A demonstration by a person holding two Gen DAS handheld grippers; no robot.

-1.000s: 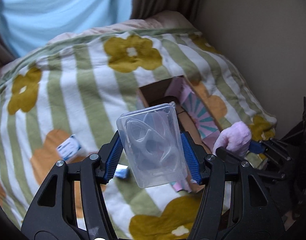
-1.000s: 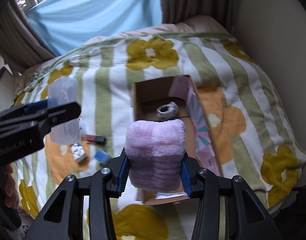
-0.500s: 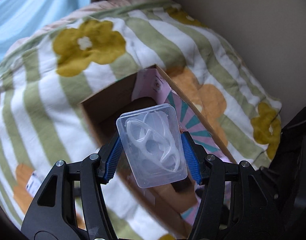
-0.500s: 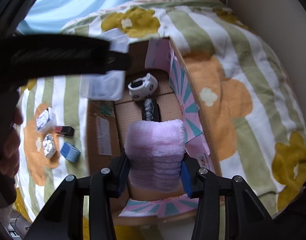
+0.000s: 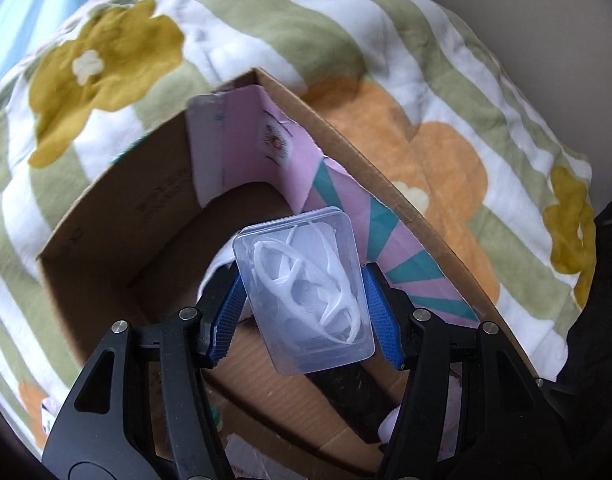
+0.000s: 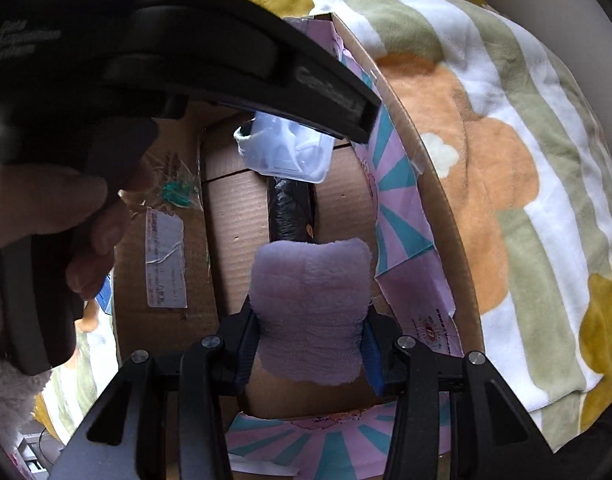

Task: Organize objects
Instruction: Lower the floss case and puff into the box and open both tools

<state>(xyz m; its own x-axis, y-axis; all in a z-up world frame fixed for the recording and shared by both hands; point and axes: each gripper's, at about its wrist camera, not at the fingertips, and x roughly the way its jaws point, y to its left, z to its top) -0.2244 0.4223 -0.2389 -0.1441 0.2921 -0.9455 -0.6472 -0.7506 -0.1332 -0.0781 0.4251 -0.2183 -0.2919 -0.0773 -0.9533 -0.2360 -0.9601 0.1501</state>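
Note:
My left gripper (image 5: pixel 304 316) is shut on a clear plastic case (image 5: pixel 304 294) with white looped pieces inside, held over the open cardboard box (image 5: pixel 114 216). In the right wrist view the same clear plastic case (image 6: pixel 286 152) hangs low inside the cardboard box (image 6: pixel 234 208), under the left gripper's black body (image 6: pixel 210 52). My right gripper (image 6: pixel 307 340) is shut on a fluffy pink cloth (image 6: pixel 309 312) above the near end of the box floor. A black object (image 6: pixel 292 208) lies on the box bottom between the two.
The box sits on a bed with a striped flower-print blanket (image 5: pixel 425 92). Pink and teal paper (image 6: pixel 397 208) lines the box's right wall. A small bag with green bits (image 6: pixel 178 194) lies on the left flap. A person's hand (image 6: pixel 46 208) holds the left gripper.
Both grippers have come down over the box. The left one swung in from the left with the clear case; the pink cloth has sunk toward the box floor.

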